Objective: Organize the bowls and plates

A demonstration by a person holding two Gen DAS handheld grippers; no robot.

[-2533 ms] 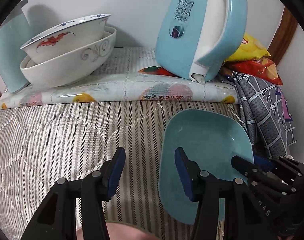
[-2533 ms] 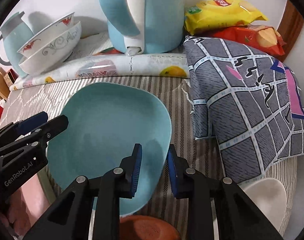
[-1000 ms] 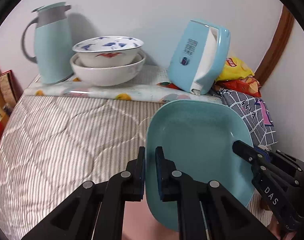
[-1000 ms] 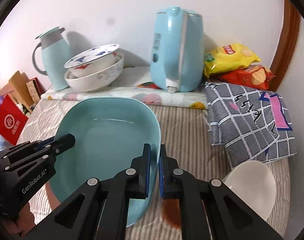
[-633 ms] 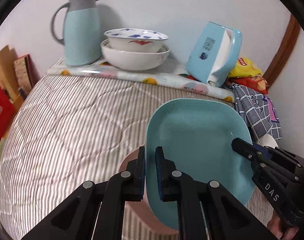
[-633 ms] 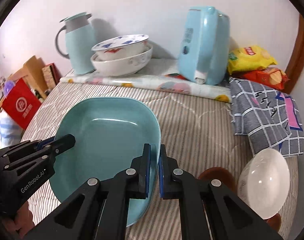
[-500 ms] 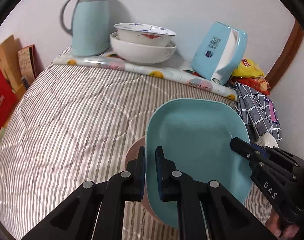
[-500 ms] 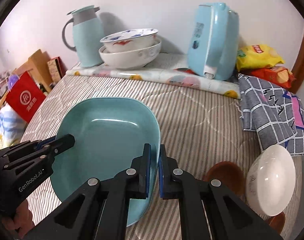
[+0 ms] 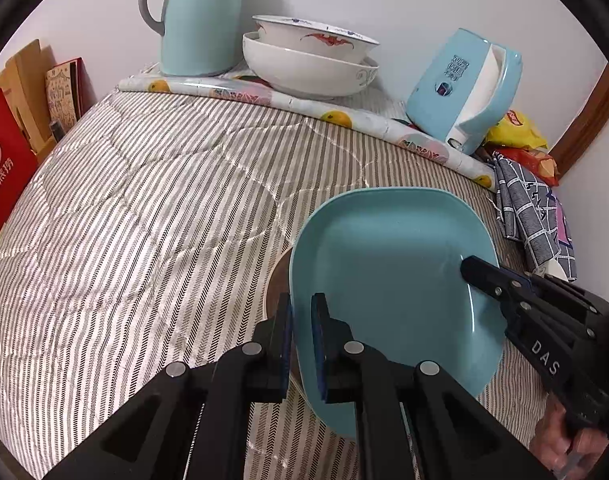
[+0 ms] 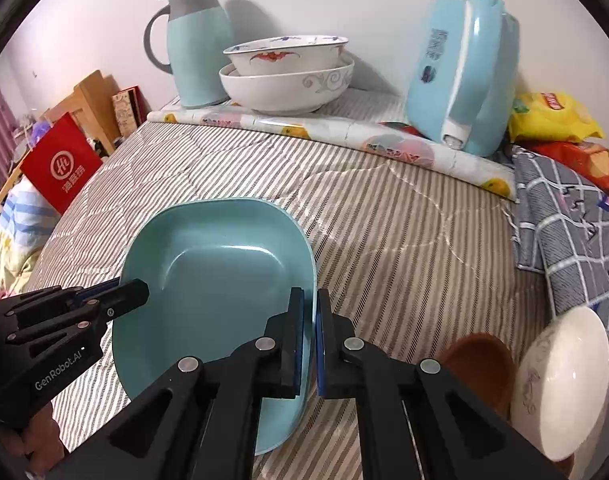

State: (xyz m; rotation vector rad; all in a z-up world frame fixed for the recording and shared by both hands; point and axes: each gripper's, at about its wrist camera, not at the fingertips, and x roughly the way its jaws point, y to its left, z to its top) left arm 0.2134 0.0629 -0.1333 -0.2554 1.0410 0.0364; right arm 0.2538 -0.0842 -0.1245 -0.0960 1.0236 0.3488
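Note:
A teal squarish plate (image 9: pixel 388 280) is held above the striped cloth between both grippers. My left gripper (image 9: pixel 301 340) is shut on its left rim. My right gripper (image 10: pixel 310 332) is shut on its right rim; the plate also shows in the right wrist view (image 10: pixel 216 280). Two stacked white bowls (image 9: pixel 308 60) sit at the back on a fruit-print mat; they also show in the right wrist view (image 10: pixel 284 76). A brown bowl (image 10: pixel 480 364) and a white bowl (image 10: pixel 560 380) sit at the near right. Something brownish (image 9: pixel 276 280) shows under the plate's left edge.
A teal thermos jug (image 9: pixel 196 20) stands back left and a tilted blue kettle (image 9: pixel 464 88) back right. Snack bags (image 10: pixel 552 120) and a grey checked cloth (image 10: pixel 564 216) lie at the right. A red bag (image 10: pixel 60 164) and boxes stand beyond the left edge.
Both grippers, at first open beside the plate on the cloth, shut on its rims and lifted it. They have carried it back and left, away from the kettle.

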